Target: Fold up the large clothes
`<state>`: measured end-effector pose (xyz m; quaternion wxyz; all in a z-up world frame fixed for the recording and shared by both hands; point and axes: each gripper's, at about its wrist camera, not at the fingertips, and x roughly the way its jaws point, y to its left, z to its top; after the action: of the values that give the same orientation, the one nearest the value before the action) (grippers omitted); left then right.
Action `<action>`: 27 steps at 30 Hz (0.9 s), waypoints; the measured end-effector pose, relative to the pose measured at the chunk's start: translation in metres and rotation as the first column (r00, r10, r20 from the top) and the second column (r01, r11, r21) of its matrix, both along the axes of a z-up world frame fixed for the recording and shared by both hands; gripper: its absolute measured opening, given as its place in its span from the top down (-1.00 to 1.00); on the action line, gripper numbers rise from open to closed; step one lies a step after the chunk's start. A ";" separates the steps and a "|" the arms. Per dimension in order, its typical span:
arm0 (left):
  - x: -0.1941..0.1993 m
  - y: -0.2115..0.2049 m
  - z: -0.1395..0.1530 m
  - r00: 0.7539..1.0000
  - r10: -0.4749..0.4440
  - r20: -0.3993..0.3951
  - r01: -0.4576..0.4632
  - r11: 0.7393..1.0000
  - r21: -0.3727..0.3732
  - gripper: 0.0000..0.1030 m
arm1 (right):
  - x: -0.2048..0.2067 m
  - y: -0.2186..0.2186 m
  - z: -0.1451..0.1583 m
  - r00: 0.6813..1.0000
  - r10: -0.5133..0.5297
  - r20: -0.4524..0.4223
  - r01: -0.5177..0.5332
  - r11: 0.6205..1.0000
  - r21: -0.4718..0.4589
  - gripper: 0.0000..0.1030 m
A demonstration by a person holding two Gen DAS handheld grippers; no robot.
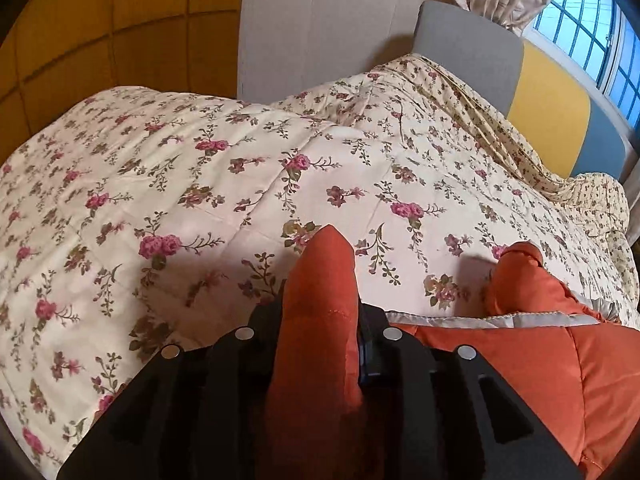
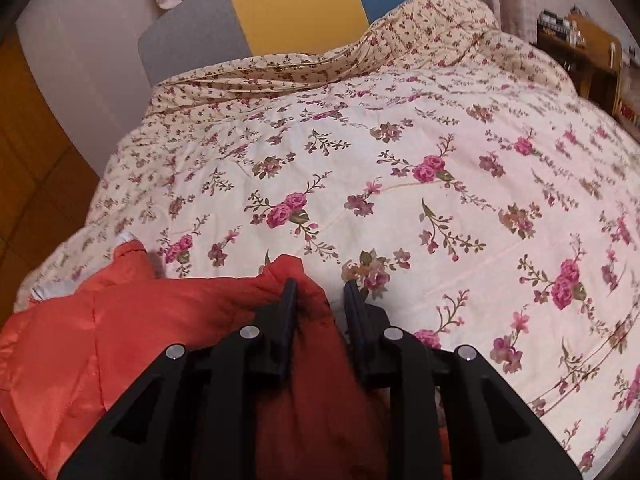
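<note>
— Where's the jacket?
— My left gripper (image 1: 320,320) is clamped on an orange puffer jacket (image 1: 520,360) fold; the rest lies at 4 o'clock on the floral quilt (image 1: 200,200).
— And the right?
— My right gripper (image 2: 320,296) has fingers apart around jacket fabric. Headboard (image 2: 296,8) at 12 o'clock.

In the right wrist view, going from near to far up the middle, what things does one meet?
right tool with the orange jacket between its fingers → floral quilt → small-flowered sheet → headboard of grey, yellow and blue panels.
</note>
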<state>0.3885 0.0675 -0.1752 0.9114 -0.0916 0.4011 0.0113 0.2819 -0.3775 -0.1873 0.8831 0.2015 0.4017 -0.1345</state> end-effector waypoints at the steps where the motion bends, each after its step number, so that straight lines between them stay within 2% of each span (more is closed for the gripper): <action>1: 0.000 -0.001 0.002 1.000 -0.001 -0.002 0.001 1.000 0.001 0.52 | 0.000 0.001 0.000 1.000 -0.001 -0.003 0.001 1.000 -0.012 0.57; 3: -0.003 0.000 0.009 1.000 -0.006 -0.006 0.006 1.000 0.005 0.52 | 0.000 0.004 0.001 1.000 -0.003 -0.012 0.003 0.999 -0.044 0.55; 5: -0.021 -0.001 0.028 0.999 0.003 0.043 -0.003 1.000 -0.004 0.51 | 0.001 0.007 0.000 1.000 -0.008 -0.020 0.007 0.998 -0.068 0.49; 7: -0.054 -0.002 0.053 0.989 0.045 0.137 -0.043 0.999 -0.021 0.06 | 0.002 0.009 0.000 1.000 -0.014 -0.024 0.012 0.996 -0.087 0.45; 8: -0.073 -0.004 0.064 0.979 0.061 0.195 -0.054 0.998 -0.042 -0.26 | 0.002 0.009 0.000 1.000 -0.017 -0.025 0.014 0.996 -0.091 0.43; 9: -0.102 -0.008 0.078 0.956 0.070 0.286 -0.048 0.995 -0.083 -0.35 | 0.001 0.009 0.001 1.000 -0.021 -0.022 0.019 0.995 -0.094 0.39; 10: -0.118 -0.013 0.084 0.942 0.058 0.330 -0.027 0.995 -0.099 -0.35 | 0.000 0.009 0.001 0.999 -0.026 -0.019 0.024 0.995 -0.098 0.35; 12: -0.148 -0.034 0.093 0.924 0.003 0.382 0.032 0.996 -0.084 -0.36 | -0.003 0.008 0.003 0.999 -0.033 -0.006 0.033 0.994 -0.100 0.30; 13: -0.158 -0.050 0.093 0.921 -0.049 0.386 0.081 0.995 -0.065 -0.36 | -0.004 0.008 0.004 0.999 -0.036 0.000 0.036 0.994 -0.101 0.27; 15: -0.158 -0.076 0.088 0.928 -0.140 0.346 0.162 0.986 -0.033 -0.36 | -0.006 0.010 0.007 0.999 -0.038 0.013 0.039 0.993 -0.109 0.25; 17: -0.145 -0.103 0.074 0.934 -0.220 0.280 0.219 0.975 0.036 -0.36 | -0.009 0.012 0.009 0.999 -0.035 0.020 0.037 0.993 -0.115 0.23; 18: -0.131 -0.117 0.064 0.940 -0.257 0.222 0.244 0.966 0.087 -0.34 | -0.010 0.011 0.009 0.999 -0.035 0.022 0.037 0.993 -0.115 0.22; 21: -0.104 -0.132 0.044 0.949 -0.278 0.147 0.261 0.957 0.127 -0.34 | -0.010 0.009 0.009 0.999 -0.035 0.021 0.037 0.994 -0.103 0.21; 27: -0.078 -0.139 0.017 0.945 -0.302 0.124 0.291 0.952 0.096 -0.37 | -0.009 0.004 0.004 0.999 -0.046 0.018 0.047 0.997 -0.065 0.22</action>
<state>0.3102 -0.0718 -0.1585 0.9309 0.0043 0.3461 -0.1168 0.2732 -0.3737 -0.1829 0.8893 0.1828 0.3848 -0.1663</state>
